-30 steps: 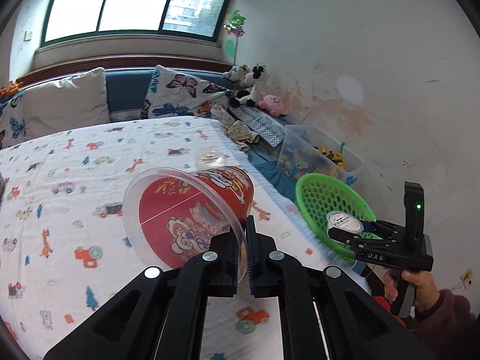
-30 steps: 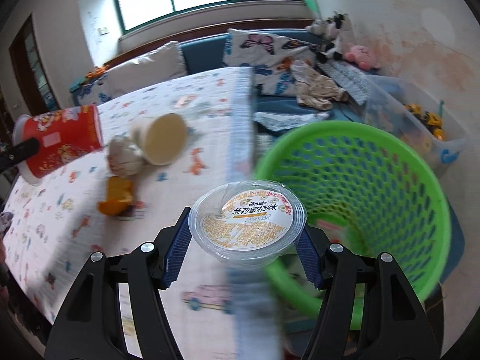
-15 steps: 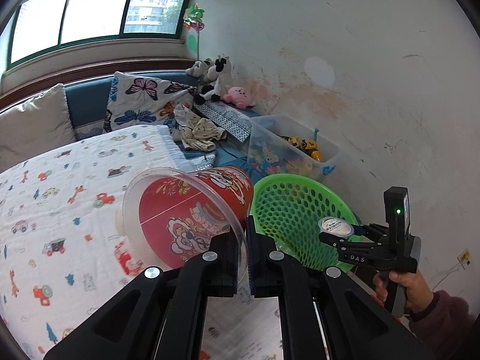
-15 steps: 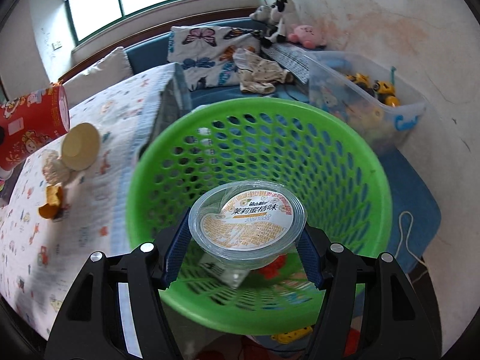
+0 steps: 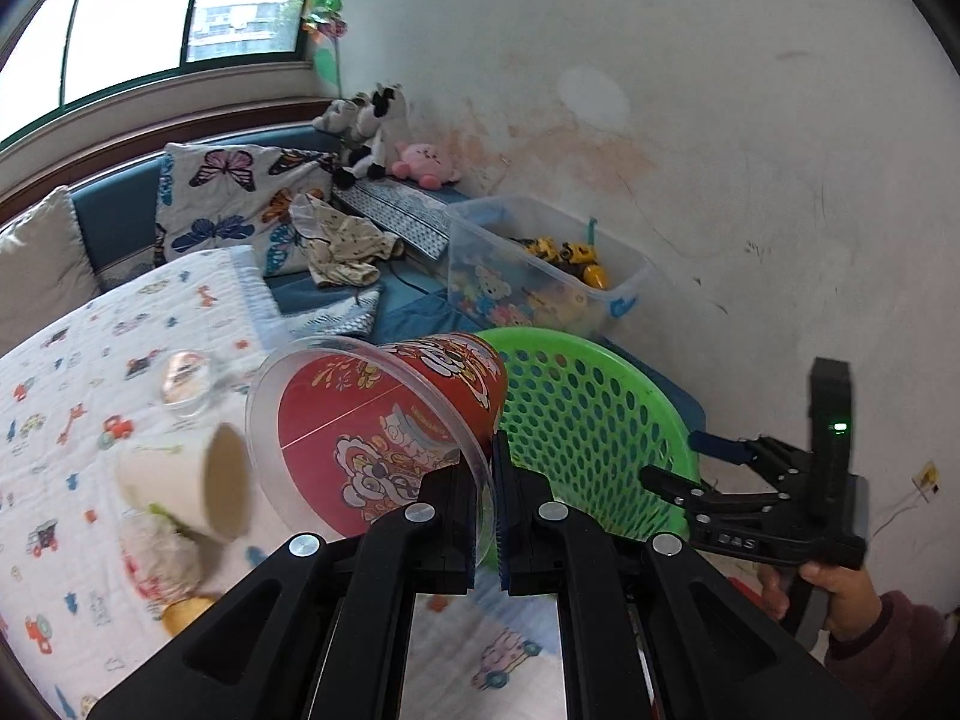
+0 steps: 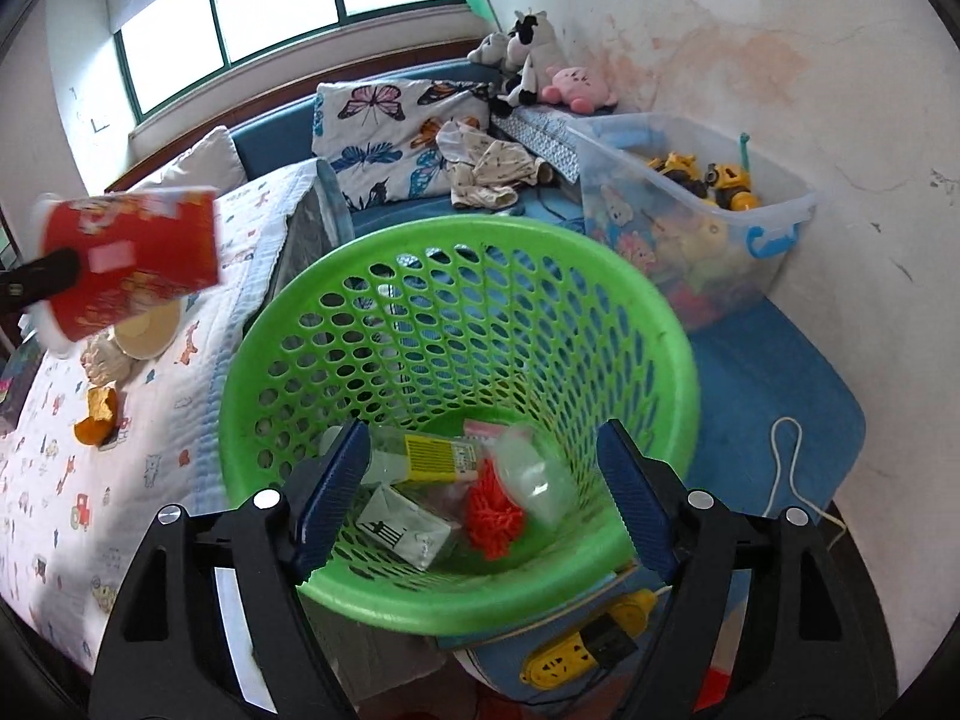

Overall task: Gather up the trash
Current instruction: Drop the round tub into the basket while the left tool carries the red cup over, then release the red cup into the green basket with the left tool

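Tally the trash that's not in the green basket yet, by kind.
Cups: 3 (red cup, paper cup, clear lidded cup)
Tissue wad: 1
Orange peel: 1
Total: 5

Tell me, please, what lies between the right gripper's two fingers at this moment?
Nothing is held. The right gripper stands open above the green basket, its jaws having just been opening, and the right wrist view shows only the basket's trash between its fingers.
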Motion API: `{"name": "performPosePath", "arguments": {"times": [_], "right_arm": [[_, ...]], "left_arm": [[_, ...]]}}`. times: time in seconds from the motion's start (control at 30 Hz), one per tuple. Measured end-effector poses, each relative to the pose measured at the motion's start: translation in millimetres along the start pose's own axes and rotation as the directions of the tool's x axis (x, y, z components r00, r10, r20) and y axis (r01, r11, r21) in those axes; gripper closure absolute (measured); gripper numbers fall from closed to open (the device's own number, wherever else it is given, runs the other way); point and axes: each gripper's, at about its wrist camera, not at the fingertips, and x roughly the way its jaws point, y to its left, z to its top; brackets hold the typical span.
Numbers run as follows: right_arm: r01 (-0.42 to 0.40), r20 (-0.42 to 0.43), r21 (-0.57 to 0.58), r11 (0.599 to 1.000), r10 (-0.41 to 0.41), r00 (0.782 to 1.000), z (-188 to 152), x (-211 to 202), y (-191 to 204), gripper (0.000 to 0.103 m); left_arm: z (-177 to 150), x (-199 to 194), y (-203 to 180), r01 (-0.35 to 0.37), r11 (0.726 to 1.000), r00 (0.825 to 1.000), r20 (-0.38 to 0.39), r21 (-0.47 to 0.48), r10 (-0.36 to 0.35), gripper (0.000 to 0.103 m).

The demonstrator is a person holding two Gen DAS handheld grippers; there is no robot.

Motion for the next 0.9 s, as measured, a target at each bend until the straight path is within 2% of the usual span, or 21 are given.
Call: {"name": "performPosePath", "arguments": {"times": [0.2, 0.53, 0.6, 0.67, 0.8, 0.87, 0.9], "right_arm": [[0.007, 0.037, 0.026, 1.0, -0.008, 0.999, -5.8, -22.5, -13.8, 0.022], [0.007, 0.063, 0.067, 0.998, -0.011, 0.998, -11.0, -38.2, -30.2, 0.02], [0.005, 0.063, 0.073, 0.997, -0.01, 0.998, -12.0, -39.1, -31.3, 0.02], [0.005, 0.066, 0.077, 0.997, -0.01, 0.998, -12.6, -41.0, -31.8, 0.02], [0.002, 0.069, 0.085, 0.996, -0.008, 0.998, -13.6, -43.3, -32.4, 0.02], [-0.002, 0.071, 0.087, 0.996, -0.004, 0.997, -14.1, -44.2, -31.9, 0.02], [-0.005, 0.072, 0.087, 0.996, -0.002, 0.997, -14.2, -44.6, -31.0, 0.02]], "left_arm": [[-0.9, 33.9, -24.2, 0.028, 0.999, 0.998, -0.063, 0.033, -0.025, 0.098], [-1.3, 80.4, -55.8, 0.035, 0.996, 0.987, -0.157, 0.083, -0.021, 0.097], [-3.3, 86.4, -58.6, 0.034, 0.996, 0.985, -0.171, 0.077, -0.021, 0.093], [-5.9, 88.9, -60.7, 0.038, 0.997, 0.983, -0.18, 0.071, -0.025, 0.085], [-9.1, 85.7, -62.8, 0.066, 0.996, 0.983, -0.176, 0.064, -0.054, 0.081], [-10.0, 80.7, -62.8, 0.063, 0.996, 0.985, -0.165, 0.07, -0.051, 0.072], [-10.8, 76.6, -62.0, 0.06, 0.996, 0.986, -0.157, 0.07, -0.048, 0.072]]}}
